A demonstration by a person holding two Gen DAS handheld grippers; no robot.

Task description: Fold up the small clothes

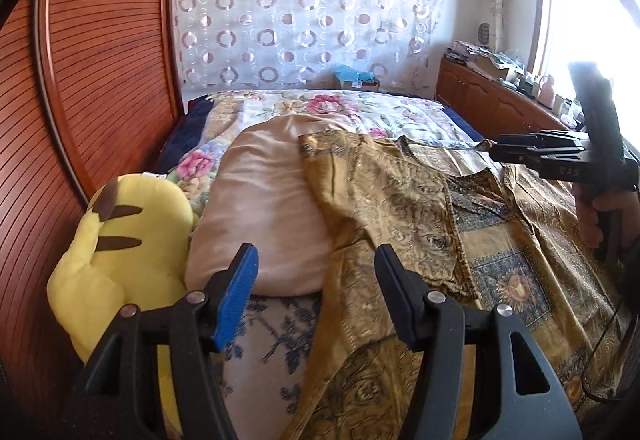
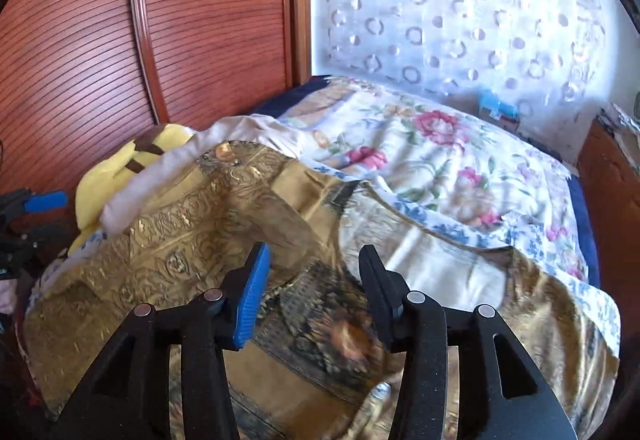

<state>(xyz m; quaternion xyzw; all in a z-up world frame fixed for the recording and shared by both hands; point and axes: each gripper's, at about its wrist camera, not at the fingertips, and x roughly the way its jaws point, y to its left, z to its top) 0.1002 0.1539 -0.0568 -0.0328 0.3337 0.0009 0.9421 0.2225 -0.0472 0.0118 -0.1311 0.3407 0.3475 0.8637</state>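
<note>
So the gold patterned shirt (image 1: 404, 196) is lying spread out on the bed (image 1: 320, 108), partly draped over a pinkish pillow (image 1: 264, 200). Left hand-held gripper (image 1: 316, 272) hovers above it, jaws wide apart, nothing in them. Right hand-held gripper (image 2: 314, 276) is the same (also empty). Yellow plush (image 1: 120, 240) sits by the pillow.

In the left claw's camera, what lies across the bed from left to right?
Yellow plush toy → pinkish pillow → golden patterned garment → the right claw, held in a hand at the far edge.
</note>
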